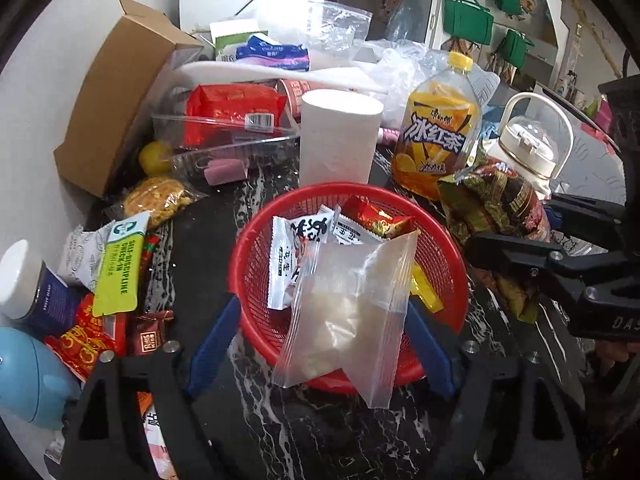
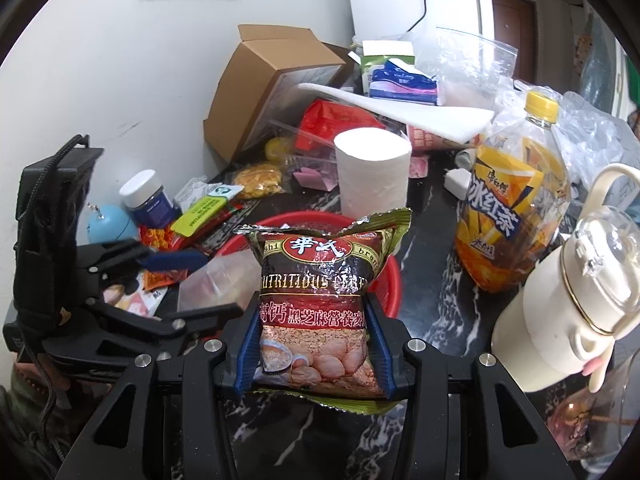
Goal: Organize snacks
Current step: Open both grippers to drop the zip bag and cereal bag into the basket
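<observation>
Dark marble-patterned counter (image 1: 328,432), crowded; contents listed left to right as the left wrist camera sees them.

- Far left: open cardboard box (image 1: 116,92) tipped against the wall; near left, a white-capped blue jar (image 1: 30,284) and loose snack packets, among them a lime-green sachet (image 1: 120,268) and a red-and-gold packet (image 1: 86,338)
- Centre far: clear plastic tray (image 1: 224,140) with a red pack resting on it, then an upright white paper roll (image 1: 340,136)
- Centre near: red mesh basket (image 1: 448,248) holding a white printed packet (image 1: 296,252), a red wrapper (image 1: 376,216) and a yellow piece at its right side
- Clear zip bag (image 1: 348,316) – draped over the basket's near rim, lower corner hanging outside onto the counter
- Left gripper (image 1: 320,344): blue pads spread wide either side of the zip bag, neither pad pressing on it
- Right of basket: iced-tea bottle (image 1: 440,136), yellow cap, upright
- Cereal packet (image 2: 316,300) – clamped by the right gripper (image 2: 316,344), both blue pads against its sides, held over the basket's right rim
- Far right: cream flask (image 1: 532,152) with loop handle
</observation>
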{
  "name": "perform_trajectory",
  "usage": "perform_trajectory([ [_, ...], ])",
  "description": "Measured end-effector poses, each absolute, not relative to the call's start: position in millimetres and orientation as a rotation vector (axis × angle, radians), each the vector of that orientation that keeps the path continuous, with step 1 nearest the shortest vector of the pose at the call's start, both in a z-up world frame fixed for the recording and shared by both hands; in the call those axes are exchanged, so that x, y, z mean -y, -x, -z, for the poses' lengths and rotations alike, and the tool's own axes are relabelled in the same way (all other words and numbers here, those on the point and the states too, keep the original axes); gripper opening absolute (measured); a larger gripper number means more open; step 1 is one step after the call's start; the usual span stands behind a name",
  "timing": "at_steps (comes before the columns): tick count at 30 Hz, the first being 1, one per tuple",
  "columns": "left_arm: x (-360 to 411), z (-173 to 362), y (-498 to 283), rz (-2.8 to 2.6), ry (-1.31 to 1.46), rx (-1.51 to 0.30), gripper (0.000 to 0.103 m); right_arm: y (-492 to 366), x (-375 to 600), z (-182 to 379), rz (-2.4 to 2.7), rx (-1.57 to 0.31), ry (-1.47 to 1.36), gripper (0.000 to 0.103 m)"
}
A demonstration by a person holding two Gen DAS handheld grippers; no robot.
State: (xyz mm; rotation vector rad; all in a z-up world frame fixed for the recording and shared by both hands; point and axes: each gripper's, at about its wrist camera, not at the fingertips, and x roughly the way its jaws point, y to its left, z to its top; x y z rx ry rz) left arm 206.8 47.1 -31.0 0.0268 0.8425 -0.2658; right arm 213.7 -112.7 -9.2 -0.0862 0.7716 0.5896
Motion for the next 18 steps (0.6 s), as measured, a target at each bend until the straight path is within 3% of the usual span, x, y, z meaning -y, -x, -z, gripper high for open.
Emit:
perform_trajectory([
  [12, -60, 10, -194, 0.242, 0.016, -0.770, 0.082, -213, 113, 9, -0.586, -0.769, 0.089, 0.047],
  [18, -55, 29, -203, 0.247, -0.025, -0.844, 0.082, -215, 113, 11, -0.580, -0.778, 0.091, 0.047],
])
